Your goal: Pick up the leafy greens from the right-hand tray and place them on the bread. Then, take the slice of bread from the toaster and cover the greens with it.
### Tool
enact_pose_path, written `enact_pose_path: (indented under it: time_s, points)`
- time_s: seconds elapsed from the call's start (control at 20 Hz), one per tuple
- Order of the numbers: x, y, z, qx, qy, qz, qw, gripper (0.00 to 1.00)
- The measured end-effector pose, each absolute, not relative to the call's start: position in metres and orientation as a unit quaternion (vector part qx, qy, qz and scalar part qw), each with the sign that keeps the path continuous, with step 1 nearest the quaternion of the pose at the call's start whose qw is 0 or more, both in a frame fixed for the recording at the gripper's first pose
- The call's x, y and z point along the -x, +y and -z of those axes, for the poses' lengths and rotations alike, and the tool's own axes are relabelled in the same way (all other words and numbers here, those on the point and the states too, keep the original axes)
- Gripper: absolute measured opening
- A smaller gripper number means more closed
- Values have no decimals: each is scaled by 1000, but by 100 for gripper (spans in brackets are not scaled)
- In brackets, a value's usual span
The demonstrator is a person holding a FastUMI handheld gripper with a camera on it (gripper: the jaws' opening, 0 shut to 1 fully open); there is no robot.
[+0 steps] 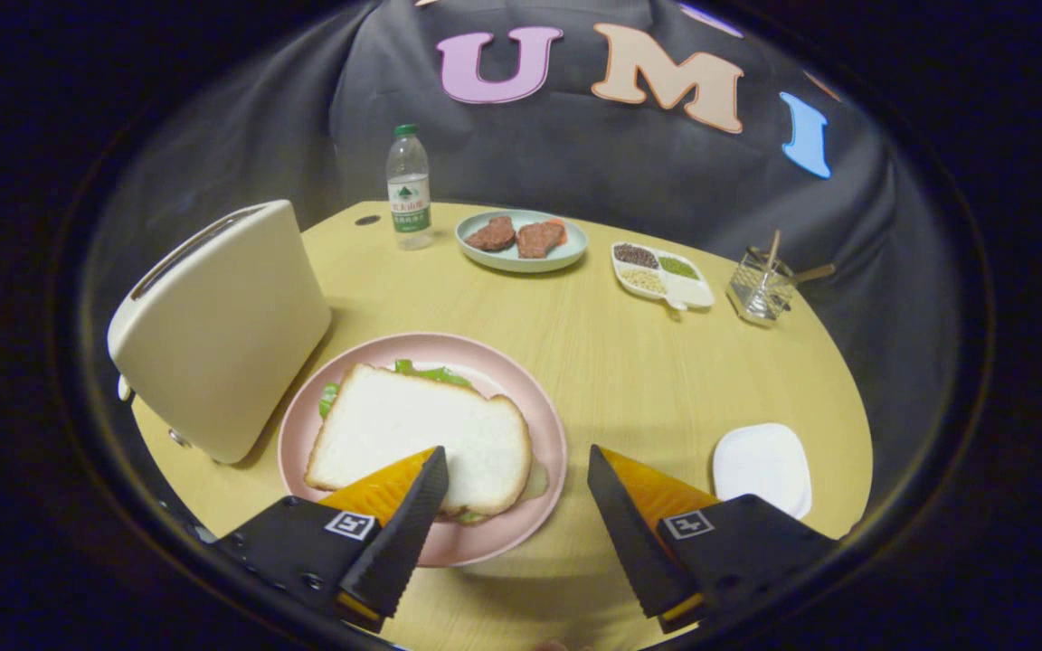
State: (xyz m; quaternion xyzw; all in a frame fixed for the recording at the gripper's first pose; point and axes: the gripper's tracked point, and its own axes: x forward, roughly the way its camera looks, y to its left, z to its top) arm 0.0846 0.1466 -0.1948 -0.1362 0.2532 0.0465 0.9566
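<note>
A pink plate [521,398] lies on the wooden table just ahead of my fingers. On it a white bread slice [417,434] lies flat over leafy greens [431,372], whose green edges poke out at the far side and at the left. A cream toaster [222,325] stands left of the plate. My gripper [516,470] is open above the plate's near rim, with nothing between its fingers. The left fingertip [426,479] overlaps the near corner of the bread in the view.
A small white square tray [762,466] sits to the right, near the right finger. Farther back stand a water bottle [409,188], a pale green plate with meat slices [521,240], a divided dish of grains [661,273] and a glass holder with sticks [763,285].
</note>
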Motion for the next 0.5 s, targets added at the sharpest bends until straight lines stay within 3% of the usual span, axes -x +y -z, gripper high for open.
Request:
enact_pose_path:
  time_s: [0.2, 0.5]
  points:
    - [-84, 136, 165, 130, 198, -41, 971, 99]
    - [-67, 120, 64, 80, 28, -39, 996, 99]
